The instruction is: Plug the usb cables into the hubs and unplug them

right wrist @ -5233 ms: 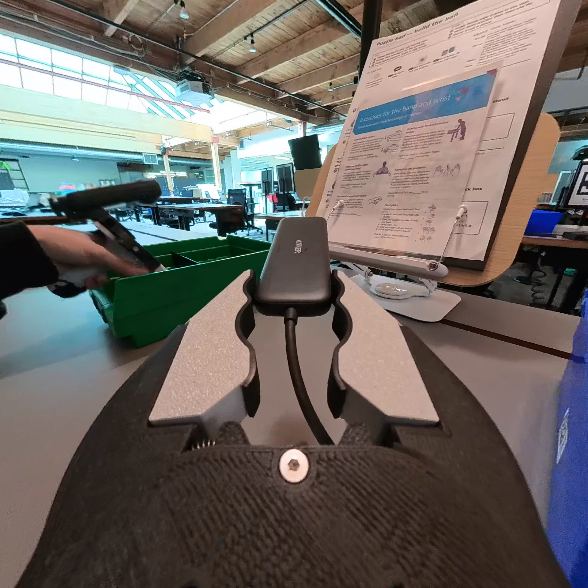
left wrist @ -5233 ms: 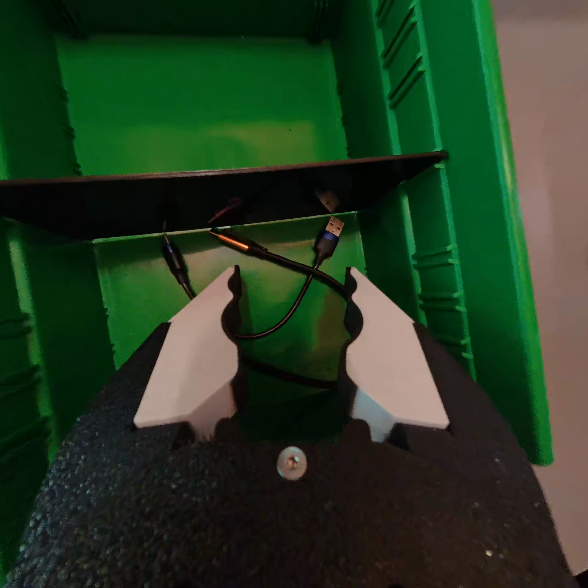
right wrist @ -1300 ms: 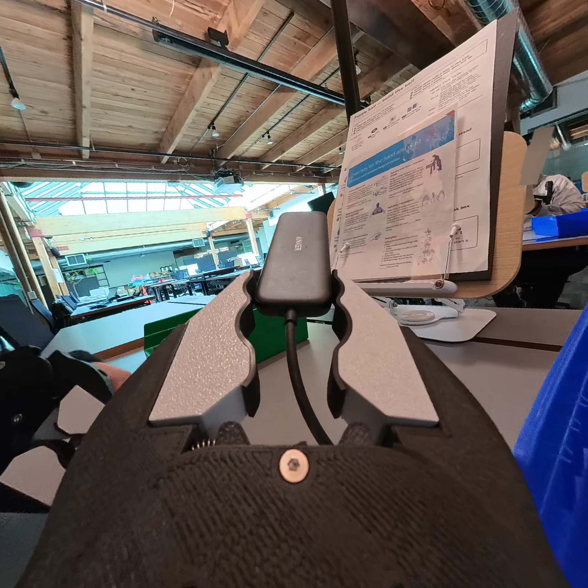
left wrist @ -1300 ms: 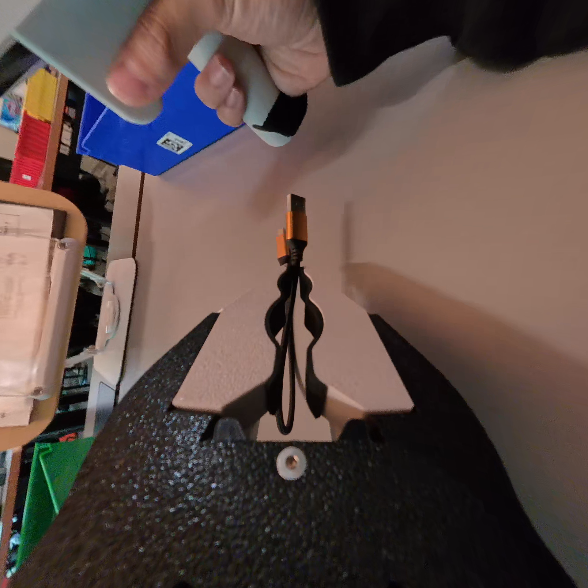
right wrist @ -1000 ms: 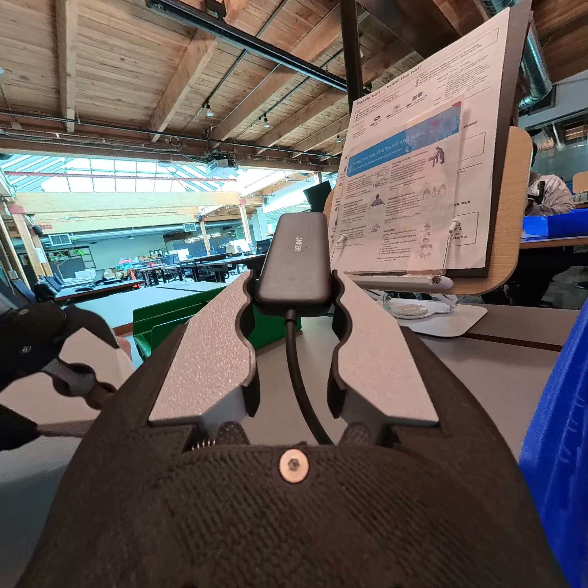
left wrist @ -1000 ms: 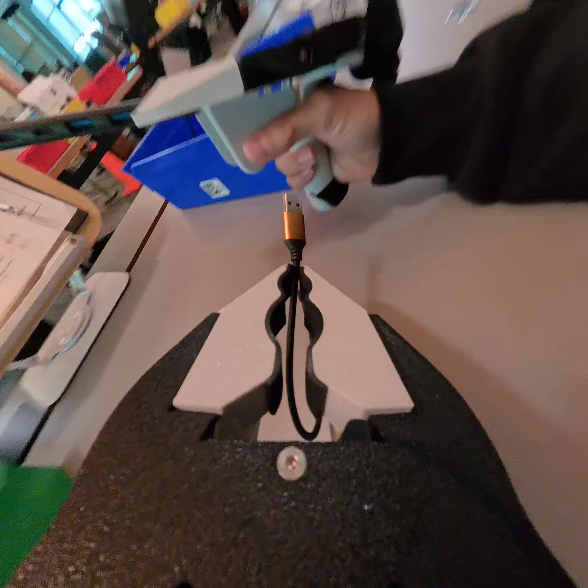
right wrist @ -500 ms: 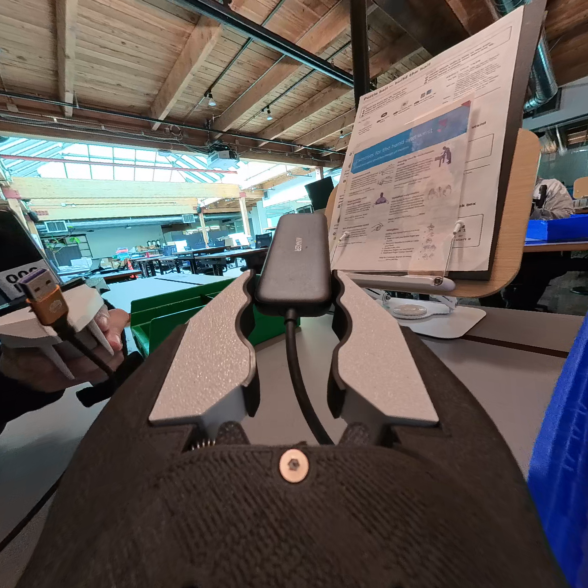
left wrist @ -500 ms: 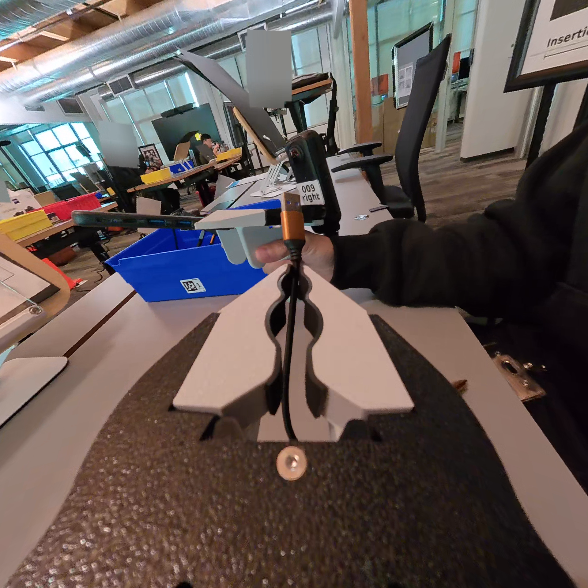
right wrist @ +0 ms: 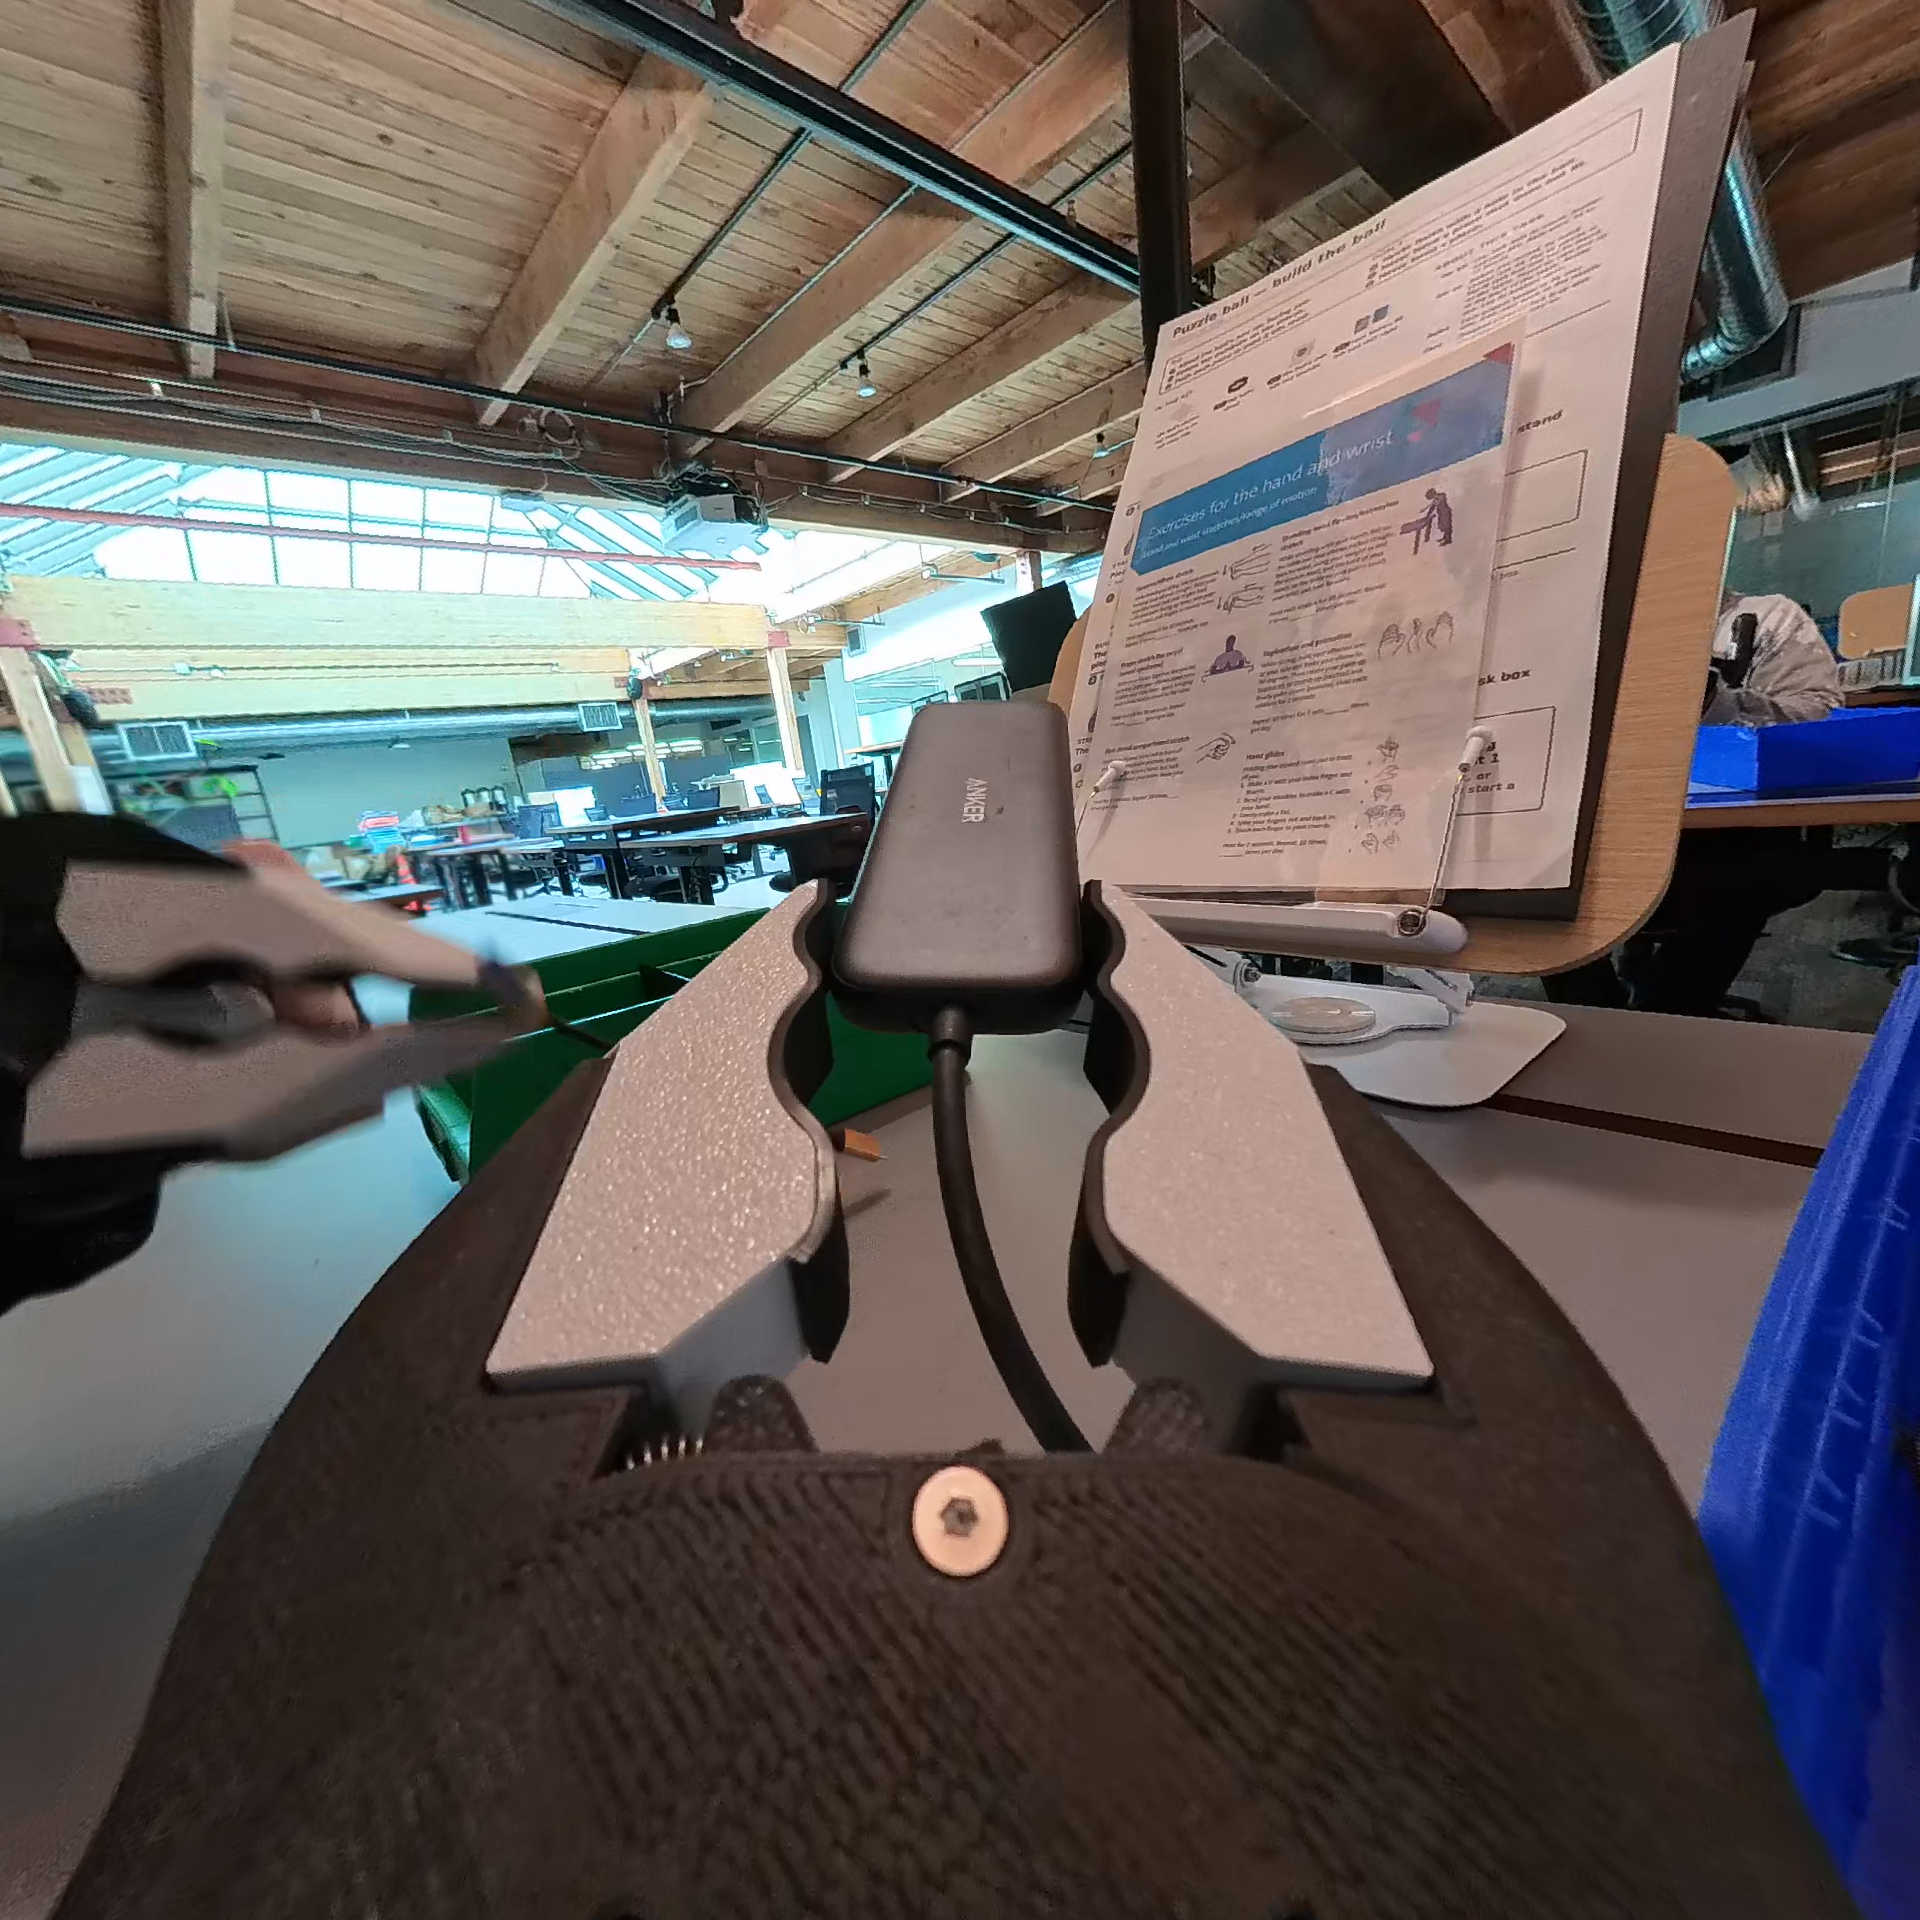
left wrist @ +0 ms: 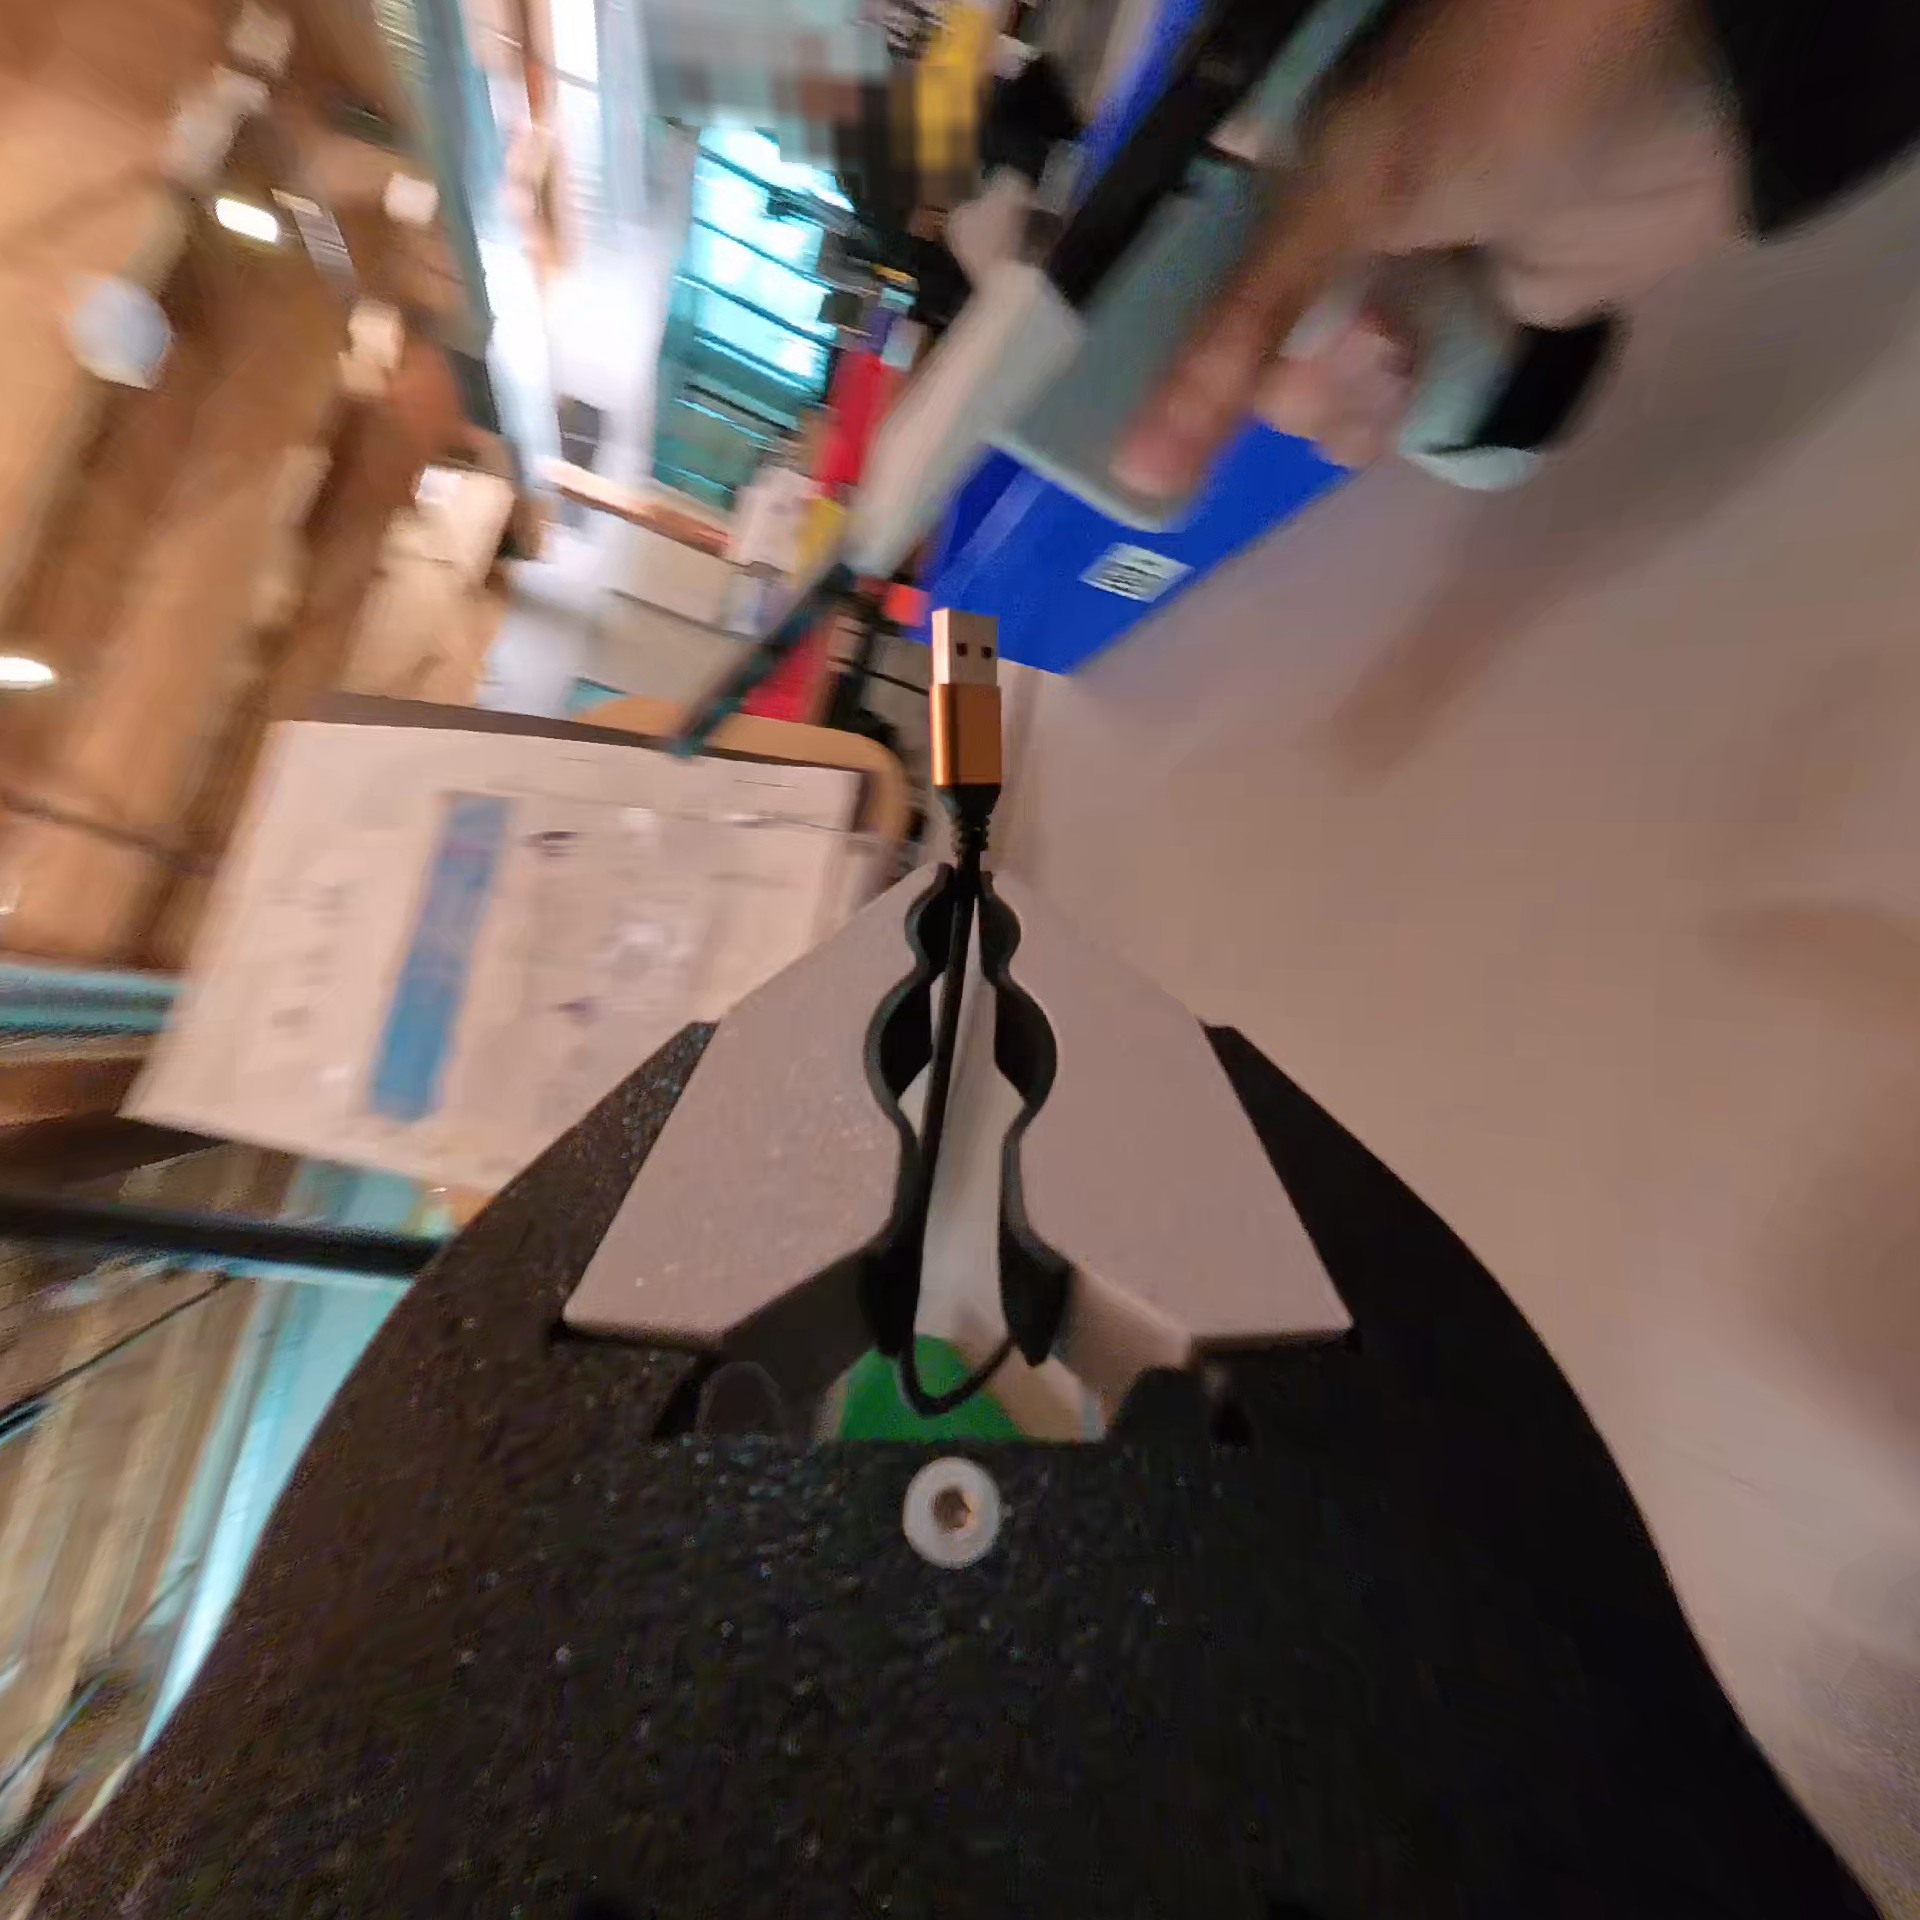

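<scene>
My left gripper (left wrist: 966, 883) is shut on a black USB cable; its orange-collared plug (left wrist: 964, 707) sticks out past the fingertips. The view is rolled and blurred. My right gripper (right wrist: 956, 904) is shut on a dark grey USB hub (right wrist: 961, 873), held above the table with its own cable (right wrist: 977, 1247) running back between the fingers. The hub and right gripper show blurred in the left wrist view (left wrist: 1039, 343), above and beyond the plug. The left gripper shows blurred in the right wrist view (right wrist: 312, 987), to the left of the hub.
A green bin (right wrist: 644, 997) stands on the grey table (right wrist: 260, 1351) behind the left gripper. A document stand with printed sheets (right wrist: 1351, 623) is at the back right. A blue bin (right wrist: 1829, 1403) is close at the right edge. A person's hand (left wrist: 1538, 187) holds the right gripper.
The left gripper picked the orange-plug cable out of the green bin, lifted it and keeps swinging and rolling beside the hub. The right gripper holds the hub nearly still.
</scene>
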The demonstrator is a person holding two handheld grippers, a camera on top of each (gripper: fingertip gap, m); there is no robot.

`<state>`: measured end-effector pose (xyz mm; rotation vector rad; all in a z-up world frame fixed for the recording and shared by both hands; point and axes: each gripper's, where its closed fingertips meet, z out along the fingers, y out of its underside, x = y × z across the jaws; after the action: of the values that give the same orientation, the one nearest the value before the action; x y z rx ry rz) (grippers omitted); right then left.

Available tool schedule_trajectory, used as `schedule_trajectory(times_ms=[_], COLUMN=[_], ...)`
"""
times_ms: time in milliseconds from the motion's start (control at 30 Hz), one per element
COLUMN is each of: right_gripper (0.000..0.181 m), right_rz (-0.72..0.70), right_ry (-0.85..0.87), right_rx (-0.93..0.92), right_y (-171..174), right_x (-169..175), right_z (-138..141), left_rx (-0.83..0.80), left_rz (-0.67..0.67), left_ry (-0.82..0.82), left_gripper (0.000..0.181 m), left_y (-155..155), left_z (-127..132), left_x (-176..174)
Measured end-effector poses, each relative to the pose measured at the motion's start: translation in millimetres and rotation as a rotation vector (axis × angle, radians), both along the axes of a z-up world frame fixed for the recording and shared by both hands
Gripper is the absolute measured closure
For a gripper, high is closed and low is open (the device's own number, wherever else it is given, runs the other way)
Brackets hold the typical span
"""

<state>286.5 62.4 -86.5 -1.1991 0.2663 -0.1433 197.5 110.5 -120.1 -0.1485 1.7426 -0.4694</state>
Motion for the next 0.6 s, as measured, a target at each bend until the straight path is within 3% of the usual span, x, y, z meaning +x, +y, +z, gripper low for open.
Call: schedule_trajectory(times_ms=[133, 233, 400, 500, 600], right_gripper=[0.136, 0.136, 0.136, 0.136, 0.136], right_rz=[0.000, 0.003, 0.002, 0.005, 0.005], right_ry=[0.001, -0.004, -0.015, -0.012, -0.013], right_rx=[0.000, -0.011, -0.026, -0.020, -0.024], right_y=[-0.1, 1.9, 3.7, 3.0, 3.4], right_x=[0.1, -1.0, -2.2, -2.2, -2.5], right_z=[-0.3, -1.6, -2.8, -2.1, -2.5], left_rx=[-0.038, -0.065, -0.236, -0.396, -0.448], left_rz=[-0.047, -0.038, -0.082, -0.042, -0.013], left_ry=[0.389, 0.616, 0.814, 0.900, 0.933], left_gripper=[0.180, 0.179, 0.167, 0.156, 0.154], left_y=[-13.9, -15.9, -33.0, -35.8, -34.5], left_z=[-79.9, -117.7, -130.8, -127.2, -128.9], left_x=[-9.0, -17.5, -21.2, -13.4, -10.1])
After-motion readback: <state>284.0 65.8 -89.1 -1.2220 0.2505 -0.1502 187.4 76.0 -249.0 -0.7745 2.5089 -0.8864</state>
